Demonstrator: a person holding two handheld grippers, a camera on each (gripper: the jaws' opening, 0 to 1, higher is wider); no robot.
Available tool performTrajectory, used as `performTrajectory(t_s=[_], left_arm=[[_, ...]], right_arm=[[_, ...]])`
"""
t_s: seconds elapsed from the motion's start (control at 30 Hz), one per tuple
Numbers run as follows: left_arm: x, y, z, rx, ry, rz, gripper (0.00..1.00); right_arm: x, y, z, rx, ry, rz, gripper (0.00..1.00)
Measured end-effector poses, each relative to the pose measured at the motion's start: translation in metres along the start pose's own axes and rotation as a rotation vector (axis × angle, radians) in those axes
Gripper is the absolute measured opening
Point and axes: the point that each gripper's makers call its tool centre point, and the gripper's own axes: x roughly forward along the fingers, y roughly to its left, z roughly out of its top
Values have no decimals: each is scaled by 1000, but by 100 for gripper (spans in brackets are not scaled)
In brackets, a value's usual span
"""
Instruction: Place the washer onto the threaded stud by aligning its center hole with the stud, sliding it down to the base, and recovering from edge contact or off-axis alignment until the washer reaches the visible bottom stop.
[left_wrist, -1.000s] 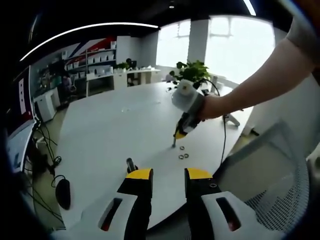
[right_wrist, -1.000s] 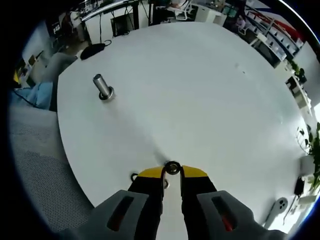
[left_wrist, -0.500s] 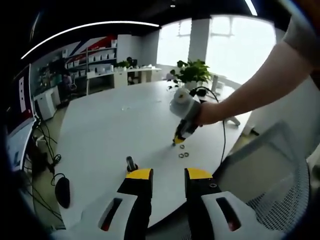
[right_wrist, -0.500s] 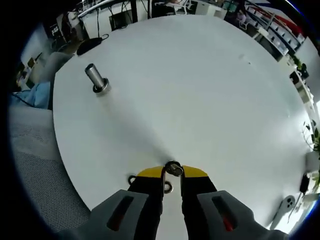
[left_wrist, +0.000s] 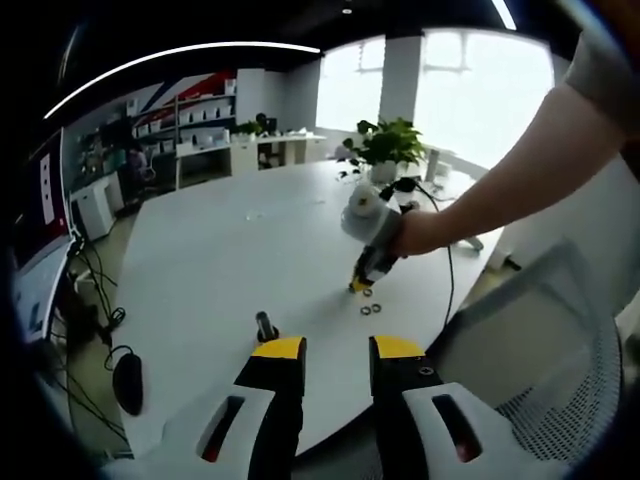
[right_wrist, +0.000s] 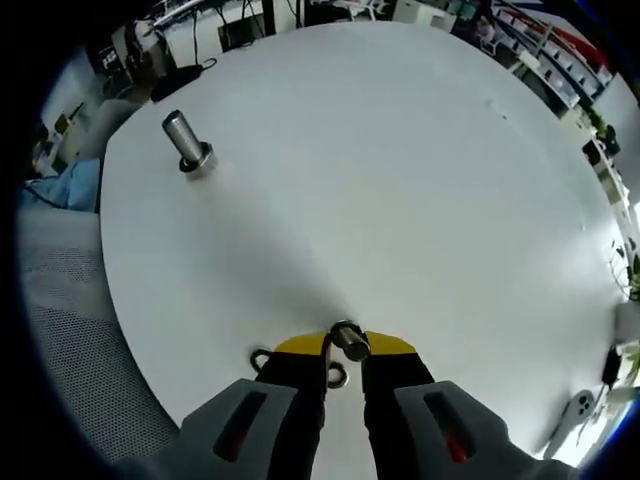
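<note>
White round table (right_wrist: 420, 180), office behind. My right gripper (right_wrist: 343, 345) pinching washer (right_wrist: 346, 338), lifted slightly, probably clear of spare washers (right_wrist: 262, 359); stud (right_wrist: 186, 142) well apart. Left gripper (left_wrist: 337, 350) spread, idle.

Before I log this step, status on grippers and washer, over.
Right gripper shut on a washer, low over spare washers. Left gripper open, empty. Stud upright, bare, path across table unobstructed.

I see round white table (left_wrist: 240, 250) center; bright windows (left_wrist: 480, 90) at 1 o'clock, potted plant (left_wrist: 388, 145) before them; shelving (left_wrist: 195, 120) at 10; mesh chair (left_wrist: 540, 360) at 4.
</note>
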Motion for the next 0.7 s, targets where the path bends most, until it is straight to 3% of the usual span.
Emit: performTrajectory(t_s=[0.27,0.7], left_arm=[[1,-1,0,0,1,-3,23],[-3,-2,6,11,-34,-2,23]], right_arm=[[-3,-2,-6,22,5,-5,18],[-38,2,-19,37,15,-40,19]])
